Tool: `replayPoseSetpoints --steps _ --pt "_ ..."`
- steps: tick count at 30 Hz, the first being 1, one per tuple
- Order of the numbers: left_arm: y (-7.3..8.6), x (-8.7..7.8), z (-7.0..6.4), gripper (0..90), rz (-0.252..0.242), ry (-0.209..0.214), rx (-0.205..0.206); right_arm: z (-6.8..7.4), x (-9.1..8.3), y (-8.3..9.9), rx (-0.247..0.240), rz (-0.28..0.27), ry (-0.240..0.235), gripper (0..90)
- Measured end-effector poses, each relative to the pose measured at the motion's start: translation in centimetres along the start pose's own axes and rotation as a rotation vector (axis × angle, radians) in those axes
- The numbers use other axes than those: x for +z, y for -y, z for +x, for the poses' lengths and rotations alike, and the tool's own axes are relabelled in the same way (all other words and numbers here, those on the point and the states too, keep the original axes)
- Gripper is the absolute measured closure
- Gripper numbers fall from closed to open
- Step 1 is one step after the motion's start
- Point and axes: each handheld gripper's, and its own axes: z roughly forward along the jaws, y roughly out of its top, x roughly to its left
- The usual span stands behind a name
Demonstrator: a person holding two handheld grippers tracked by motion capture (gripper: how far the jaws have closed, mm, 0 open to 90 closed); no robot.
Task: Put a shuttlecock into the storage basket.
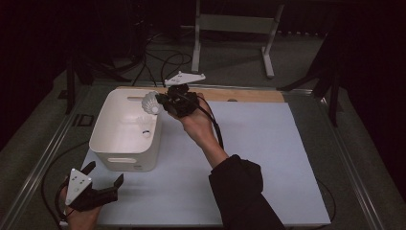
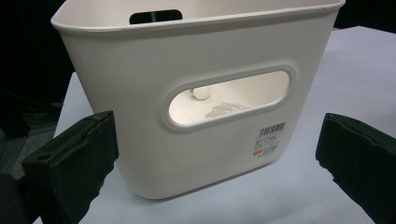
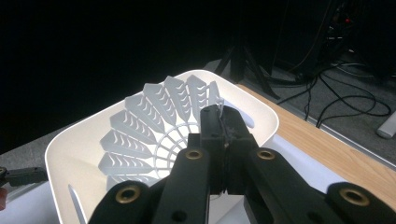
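Overhead, right hand-held gripper hangs above the far right rim of the white bin, jaws pressed together on the skirt edge of a white shuttlecock; the right gripper view shows that skirt fanned out over the bin's opening. Second shuttlecock lies inside on the bin floor. Left hand-held gripper sits low at the near left corner of the pale surface, jaws spread wide, holding nothing, near the bin's front wall with its handle slot and barcode label.
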Motion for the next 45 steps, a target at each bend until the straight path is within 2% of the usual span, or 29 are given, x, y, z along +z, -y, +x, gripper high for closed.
replayPoseSetpoints --steps 6,15,26,45 --pt "0.0 0.0 0.0 0.1 0.0 0.0 -0.001 0.2 0.4 0.0 -0.004 0.003 -0.004 89.2" --pt "0.0 0.0 0.0 0.1 0.0 0.0 0.002 0.3 1.0 0.2 0.019 0.007 -0.021 89.2" --pt "0.0 0.0 0.0 0.1 0.001 0.002 0.002 0.6 1.5 0.5 0.016 0.011 -0.027 89.2" --pt "0.0 0.0 0.0 0.1 -0.001 0.003 0.004 1.8 2.5 0.8 0.019 0.021 -0.054 88.5"
